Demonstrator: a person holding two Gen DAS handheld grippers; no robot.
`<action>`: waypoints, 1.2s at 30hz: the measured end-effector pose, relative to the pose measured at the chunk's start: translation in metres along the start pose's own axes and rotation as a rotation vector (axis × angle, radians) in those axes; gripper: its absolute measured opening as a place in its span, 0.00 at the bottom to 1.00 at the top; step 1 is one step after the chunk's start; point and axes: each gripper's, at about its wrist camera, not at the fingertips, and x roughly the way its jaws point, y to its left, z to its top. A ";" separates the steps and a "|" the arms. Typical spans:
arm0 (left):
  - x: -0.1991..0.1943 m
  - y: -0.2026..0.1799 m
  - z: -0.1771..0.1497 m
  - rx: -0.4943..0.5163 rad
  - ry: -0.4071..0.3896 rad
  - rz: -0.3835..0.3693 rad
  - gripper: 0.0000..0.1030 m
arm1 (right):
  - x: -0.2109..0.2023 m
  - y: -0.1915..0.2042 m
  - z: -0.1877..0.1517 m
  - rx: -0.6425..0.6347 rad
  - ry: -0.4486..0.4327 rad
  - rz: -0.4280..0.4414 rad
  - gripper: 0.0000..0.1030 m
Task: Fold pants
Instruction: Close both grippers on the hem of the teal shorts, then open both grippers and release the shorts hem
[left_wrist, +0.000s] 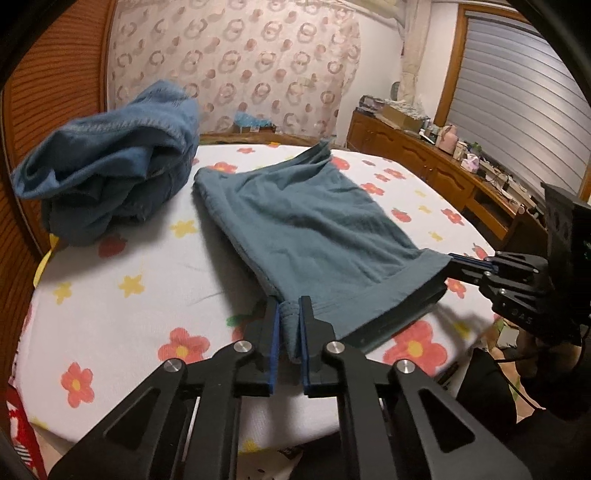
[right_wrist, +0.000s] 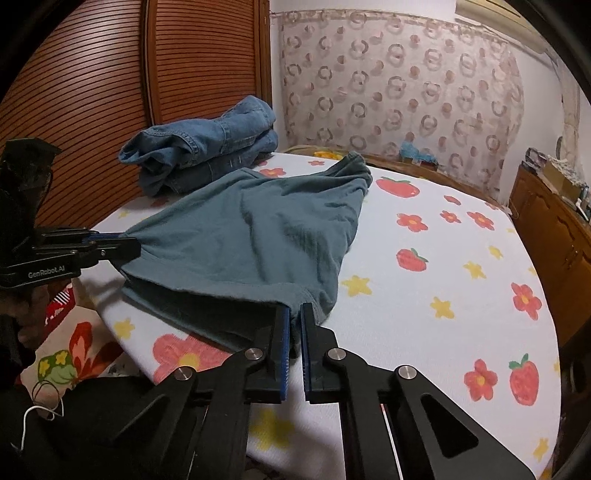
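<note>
A pair of teal pants (left_wrist: 306, 229) lies on the flower-print bed sheet (left_wrist: 122, 291), with its far end reaching toward the headboard. My left gripper (left_wrist: 289, 314) is shut on the near left corner of the pants. My right gripper (right_wrist: 293, 314) is shut on the near right corner of the pants (right_wrist: 251, 236). The near edge is stretched between the two grippers and lifted slightly off the sheet. The right gripper shows in the left wrist view (left_wrist: 458, 260). The left gripper shows in the right wrist view (right_wrist: 125, 243).
A pile of folded blue jeans (left_wrist: 110, 166) sits at the bed's far left, next to a wooden slatted wall (right_wrist: 92, 92). A wooden cabinet (left_wrist: 424, 162) with clutter stands on the right. A patterned curtain (left_wrist: 236, 66) hangs behind the bed.
</note>
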 end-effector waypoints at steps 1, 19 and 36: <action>-0.002 -0.001 0.001 0.000 -0.002 -0.004 0.09 | -0.001 0.000 0.000 0.005 -0.002 0.001 0.04; 0.007 0.000 -0.014 -0.021 0.071 0.075 0.19 | -0.003 -0.010 -0.006 0.071 0.023 0.082 0.03; 0.010 0.010 -0.003 -0.024 0.035 0.121 0.63 | -0.006 -0.017 0.013 0.082 -0.007 0.065 0.21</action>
